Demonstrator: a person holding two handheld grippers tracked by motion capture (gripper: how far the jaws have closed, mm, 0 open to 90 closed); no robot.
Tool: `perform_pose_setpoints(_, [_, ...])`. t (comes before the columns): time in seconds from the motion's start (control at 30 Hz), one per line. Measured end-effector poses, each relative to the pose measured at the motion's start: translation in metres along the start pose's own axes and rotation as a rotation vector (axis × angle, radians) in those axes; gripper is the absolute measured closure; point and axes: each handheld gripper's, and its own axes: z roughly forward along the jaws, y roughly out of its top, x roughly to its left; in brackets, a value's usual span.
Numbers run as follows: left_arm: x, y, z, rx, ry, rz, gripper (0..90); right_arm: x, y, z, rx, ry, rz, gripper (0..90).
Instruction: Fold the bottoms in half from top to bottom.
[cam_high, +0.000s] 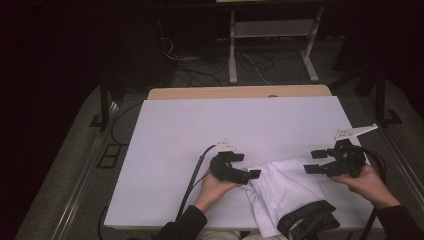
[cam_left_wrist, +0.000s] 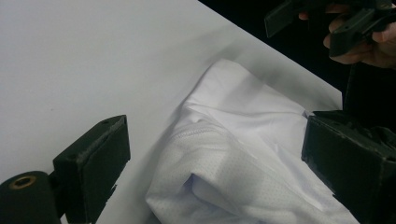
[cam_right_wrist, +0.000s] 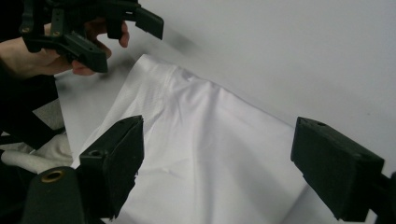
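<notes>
Right jaws: your right gripper (cam_high: 316, 161) stands with its jaws wide apart and nothing between the pads, hovering just off the right edge of the white mesh-and-smooth fabric garment with a black trimmed opening (cam_high: 285, 192).
Left jaws: your left gripper (cam_high: 248, 166) also has its jaws apart; in the left gripper view the garment's folded corner (cam_left_wrist: 224, 154) lies between and beyond them, and the pads do not press on it.
Garment: it lies bunched near the front edge of the white table surface (cam_high: 200, 130), between your two hands, its black trim hanging toward you past that edge.
Table: bare white sheet on the far side of the garment.
Risk, grip: closing on a bunched fold would, I judge, catch several layers at once and drag the whole heap.
Risk, edge: much of the garment sits at the table's front edge; a pull toward you could slide it off.
</notes>
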Motion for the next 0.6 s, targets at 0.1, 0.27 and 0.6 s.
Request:
perform_pose_setpoints(0.1, [0.001, -0.001, 0.003, 0.003, -0.001, -0.005, 7.3, -0.006, -0.001, 0.001, -0.004, -0.006, 0.01, 15.1])
perform_pose_setpoints(0.27, [0.001, -0.003, 0.006, 0.018, -0.002, -0.002, 9.6, -0.015, -0.003, 0.002, -0.006, -0.017, 0.019, 14.5])
perform_pose_setpoints(0.6, [0.002, -0.008, 0.015, 0.061, -0.013, -0.018, 14.0, -0.033, -0.009, 0.01, 0.011, -0.064, 0.04, 14.4])
